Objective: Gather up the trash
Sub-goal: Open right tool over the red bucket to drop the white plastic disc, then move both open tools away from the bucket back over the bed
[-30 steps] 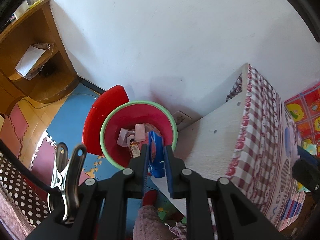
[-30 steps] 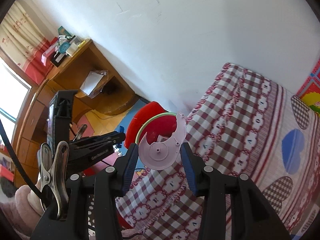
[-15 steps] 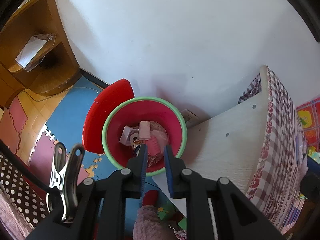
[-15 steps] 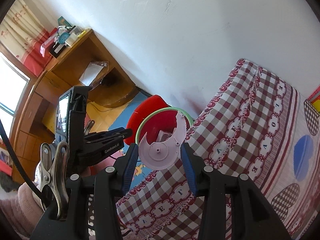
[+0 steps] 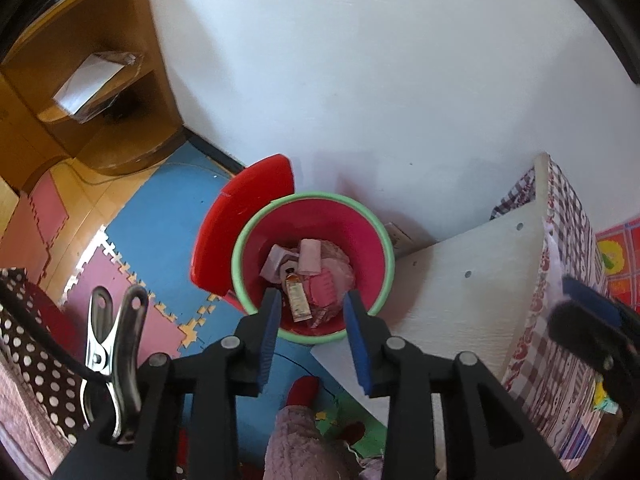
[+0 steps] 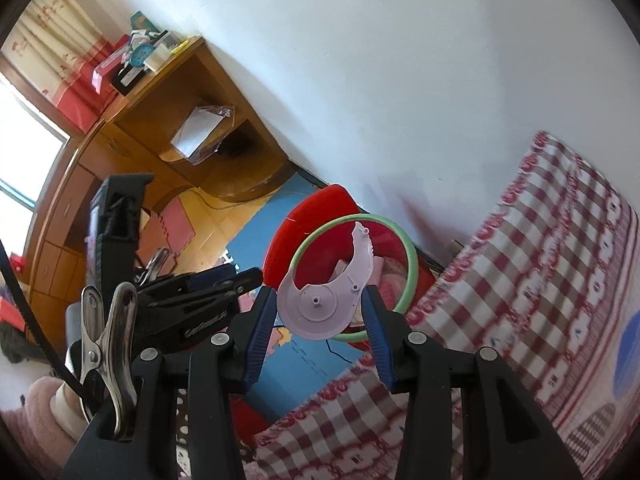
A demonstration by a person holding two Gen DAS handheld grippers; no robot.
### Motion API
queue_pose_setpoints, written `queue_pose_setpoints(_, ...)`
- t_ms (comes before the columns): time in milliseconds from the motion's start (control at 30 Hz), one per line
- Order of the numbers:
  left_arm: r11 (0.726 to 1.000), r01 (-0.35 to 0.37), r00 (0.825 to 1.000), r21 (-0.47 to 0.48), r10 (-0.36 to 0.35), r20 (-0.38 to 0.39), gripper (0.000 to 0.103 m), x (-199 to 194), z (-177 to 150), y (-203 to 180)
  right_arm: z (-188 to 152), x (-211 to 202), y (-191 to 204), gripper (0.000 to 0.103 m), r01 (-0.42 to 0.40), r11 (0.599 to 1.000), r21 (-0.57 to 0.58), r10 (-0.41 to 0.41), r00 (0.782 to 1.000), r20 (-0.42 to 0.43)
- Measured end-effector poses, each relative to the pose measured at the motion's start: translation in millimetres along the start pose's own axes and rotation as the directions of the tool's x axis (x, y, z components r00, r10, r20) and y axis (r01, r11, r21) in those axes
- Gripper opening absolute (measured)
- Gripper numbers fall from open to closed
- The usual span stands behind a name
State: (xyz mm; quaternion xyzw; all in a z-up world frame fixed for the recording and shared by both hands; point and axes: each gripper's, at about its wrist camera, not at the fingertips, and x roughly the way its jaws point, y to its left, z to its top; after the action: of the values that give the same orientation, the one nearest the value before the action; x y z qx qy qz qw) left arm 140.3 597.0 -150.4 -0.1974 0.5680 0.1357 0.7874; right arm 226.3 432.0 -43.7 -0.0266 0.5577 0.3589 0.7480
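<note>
1. Above the red bin (image 5: 362,220), the left gripper (image 5: 312,308) has just been opening; nothing lies between its jaws, the blue item held a second ago gone.
2. Right gripper (image 6: 320,312) clamps a pale lilac plastic disc piece (image 6: 320,304), curved arm upward, before the bin.

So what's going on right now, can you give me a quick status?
Left gripper just opened, empty, above the red bin. Right gripper shut on the lilac plastic piece, near the bin. Nothing in the way.
</note>
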Motion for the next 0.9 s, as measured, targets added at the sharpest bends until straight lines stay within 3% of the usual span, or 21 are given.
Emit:
queue_pose_setpoints(367,0.999,-0.033,0.999,-0.042,0.033,0.000,0.034,-11.3,-9.7,30.1,22.0,43.9,17.2,0.046,0.012,1.000,-0.009,-0.012,0.999,-0.034)
queue_pose_setpoints(500,0.998,-0.034,0.999,-0.057,0.034,0.000,0.034,-14.8,-10.6,37.0,18.1,48.4,16.9,0.065,0.038,0.999,-0.033,-0.039,0.999,-0.031)
queue_pose_setpoints(900,0.998,-0.029,1.000,-0.054,0.029,0.002,0.034,-17.1,-9.1,38.2,18.3,41.8,23.2,0.065,0.039,0.999,-0.038,-0.039,0.999,-0.011)
